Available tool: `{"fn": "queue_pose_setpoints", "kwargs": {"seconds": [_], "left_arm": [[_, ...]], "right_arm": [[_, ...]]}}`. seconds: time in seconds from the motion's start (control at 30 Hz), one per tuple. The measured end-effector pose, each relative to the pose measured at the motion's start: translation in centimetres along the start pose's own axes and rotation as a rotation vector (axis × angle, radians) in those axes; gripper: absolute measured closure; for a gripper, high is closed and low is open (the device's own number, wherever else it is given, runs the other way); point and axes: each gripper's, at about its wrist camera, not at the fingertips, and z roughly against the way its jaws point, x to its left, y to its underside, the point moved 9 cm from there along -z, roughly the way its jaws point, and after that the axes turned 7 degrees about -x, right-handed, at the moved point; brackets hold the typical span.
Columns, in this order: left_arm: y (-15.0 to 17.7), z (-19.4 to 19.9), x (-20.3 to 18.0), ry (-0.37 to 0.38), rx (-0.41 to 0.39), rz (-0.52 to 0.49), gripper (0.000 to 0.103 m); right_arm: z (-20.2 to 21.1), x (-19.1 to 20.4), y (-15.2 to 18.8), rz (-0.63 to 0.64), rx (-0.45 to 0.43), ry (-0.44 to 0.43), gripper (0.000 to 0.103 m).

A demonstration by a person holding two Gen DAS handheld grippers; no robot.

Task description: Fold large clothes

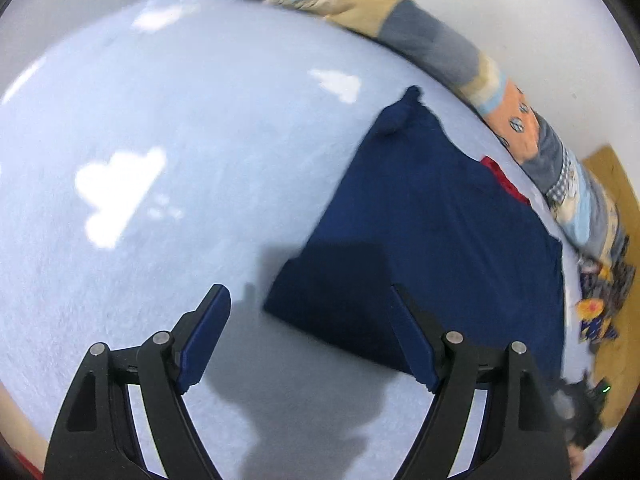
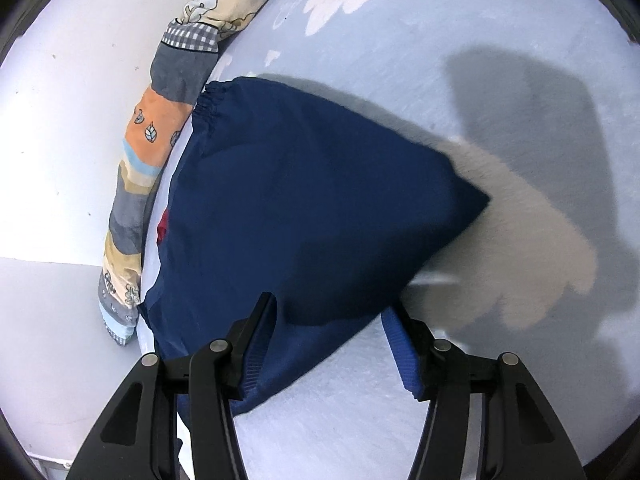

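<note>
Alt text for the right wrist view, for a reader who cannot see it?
A folded navy garment lies on a pale blue sheet, its elastic waistband toward a patchwork bolster. The right claw hangs open over its near edge, gripping nothing.

The navy blue garment [image 2: 304, 208] lies folded flat on the pale blue bedsheet, its gathered elastic band at ten o'clock in the right wrist view, one corner pointing to three o'clock, red fabric peeking out at nine o'clock.

Navy garment [image 2: 304, 200] on pale blue, white-clouded sheet [image 1: 180, 128]; patchwork bolster [image 2: 132, 184].
</note>
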Motion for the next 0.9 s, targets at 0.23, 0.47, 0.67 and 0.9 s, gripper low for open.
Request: {"fn": "queue_pose_setpoints", "kwargs": {"seconds": [0.23, 0.47, 0.67, 0.9], "left_arm": [[2.7, -2.3, 1.4, 0.1, 0.107, 0.131, 0.024], [4.8, -3.8, -2.8, 0.278, 0.159, 0.263, 0.04], [2.7, -5.8, -3.0, 0.165, 0.024, 0.271, 0.042], [0.8, -6.8, -4.4, 0.147, -0.112, 0.215, 0.045]], "right_arm": [[0.0, -0.3, 0.2, -0.006, 0.028, -0.022, 0.045], [-0.4, -0.6, 0.2, -0.051, 0.032, -0.052, 0.045], [-0.8, -0.7, 0.0, -0.075, 0.017, -0.074, 0.045], [-1.9, -0.3, -2.4, -0.121, -0.074, -0.158, 0.065]]}}
